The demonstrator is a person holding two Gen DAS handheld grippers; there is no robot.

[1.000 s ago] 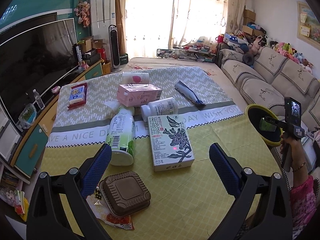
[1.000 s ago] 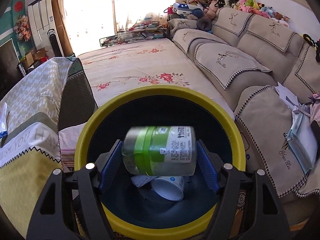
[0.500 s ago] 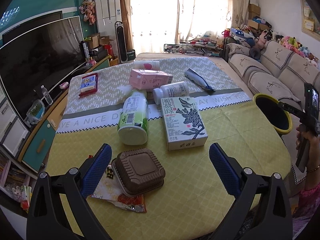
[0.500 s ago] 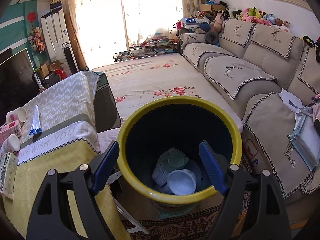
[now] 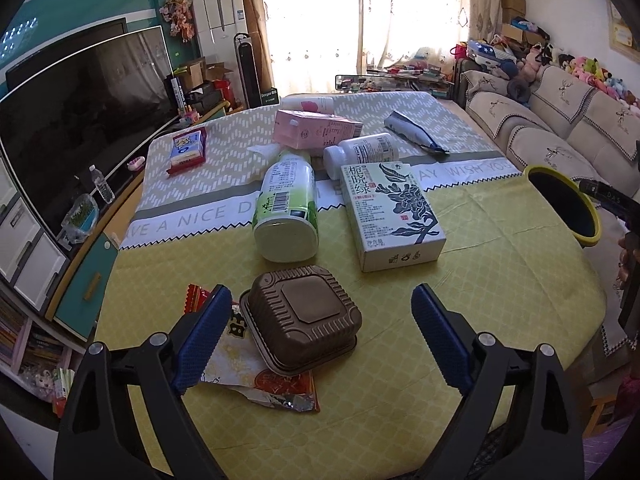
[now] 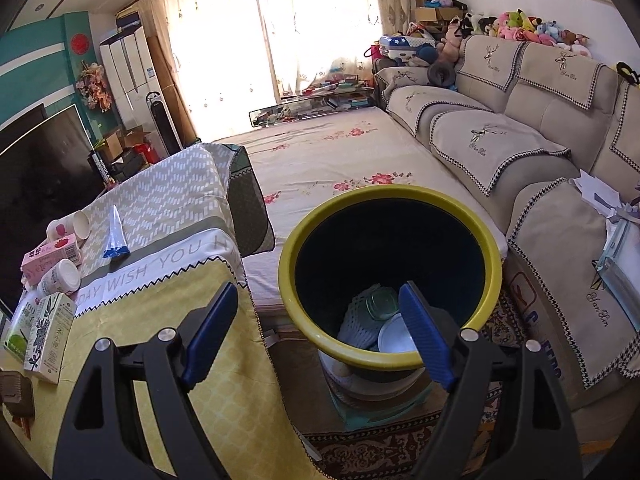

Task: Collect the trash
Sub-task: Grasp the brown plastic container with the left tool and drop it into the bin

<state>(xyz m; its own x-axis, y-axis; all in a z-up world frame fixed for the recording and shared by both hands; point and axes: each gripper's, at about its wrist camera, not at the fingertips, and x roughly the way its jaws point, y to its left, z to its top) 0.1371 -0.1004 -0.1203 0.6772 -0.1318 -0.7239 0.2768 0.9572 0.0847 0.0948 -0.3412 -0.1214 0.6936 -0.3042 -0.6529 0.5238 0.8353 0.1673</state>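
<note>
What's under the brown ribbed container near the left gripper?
A crumpled red and gold foil wrapper lies under the brown container, sticking out at its left and front. The part beneath the container is hidden.

Tablecloth (image 5: 500, 216) white band, left wrist view: "AVE A NICE D" left of the bottle, "AY WISH YOU" to the right. Right wrist view shows "DAY WISH YOU H". White box (image 5: 394, 216) mid-table: large green Chinese characters "栀晓绿"; its small print is illegible. Green-and-white bottle (image 5: 288, 208) has a barcode, digits unreadable. Black device (image 5: 612, 200) at the right edge: "DAS". Sofa covers (image 6: 480, 140): embroidered script, too small to read.
</note>
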